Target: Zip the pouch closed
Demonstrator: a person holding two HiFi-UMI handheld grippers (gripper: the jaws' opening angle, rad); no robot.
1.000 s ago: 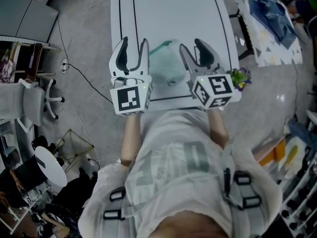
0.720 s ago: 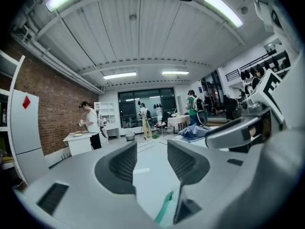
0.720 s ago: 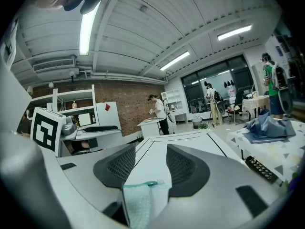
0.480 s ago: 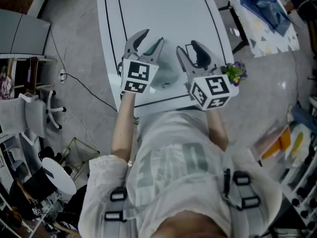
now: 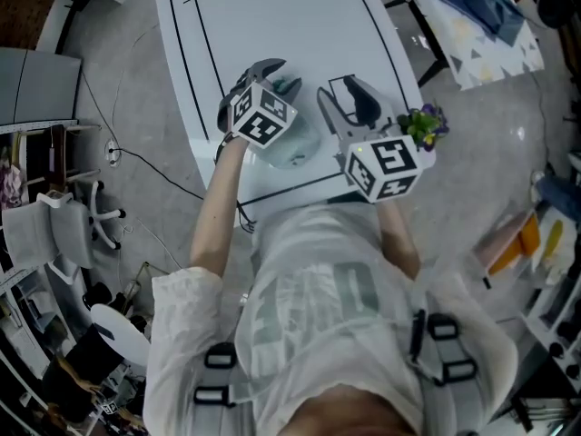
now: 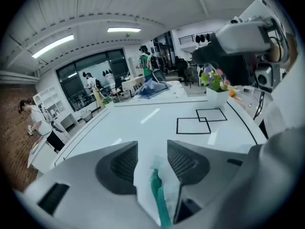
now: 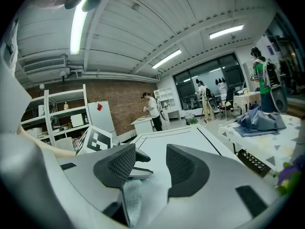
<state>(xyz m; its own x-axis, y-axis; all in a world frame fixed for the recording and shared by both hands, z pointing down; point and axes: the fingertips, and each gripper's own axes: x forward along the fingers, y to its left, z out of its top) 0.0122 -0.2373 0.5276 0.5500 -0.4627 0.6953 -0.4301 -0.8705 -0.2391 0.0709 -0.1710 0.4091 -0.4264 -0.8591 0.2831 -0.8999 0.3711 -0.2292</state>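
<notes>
My left gripper, jaws apart, straddles the limp, light-looking pouch, my right gripper open beside it; I'd pinch fabric by its teal zipper.

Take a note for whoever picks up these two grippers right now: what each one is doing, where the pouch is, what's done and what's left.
Left gripper: open, with the pouch edge and its green zipper between the jaws, not clamped.
Right gripper: open, over the pouch's other end, holding nothing.
Pouch: on the white table, near the person's edge.
Done: both grippers are at the pouch. I can't tell how far the zipper is closed.
Left: grip the pouch, find the pull, zip it shut.
</notes>
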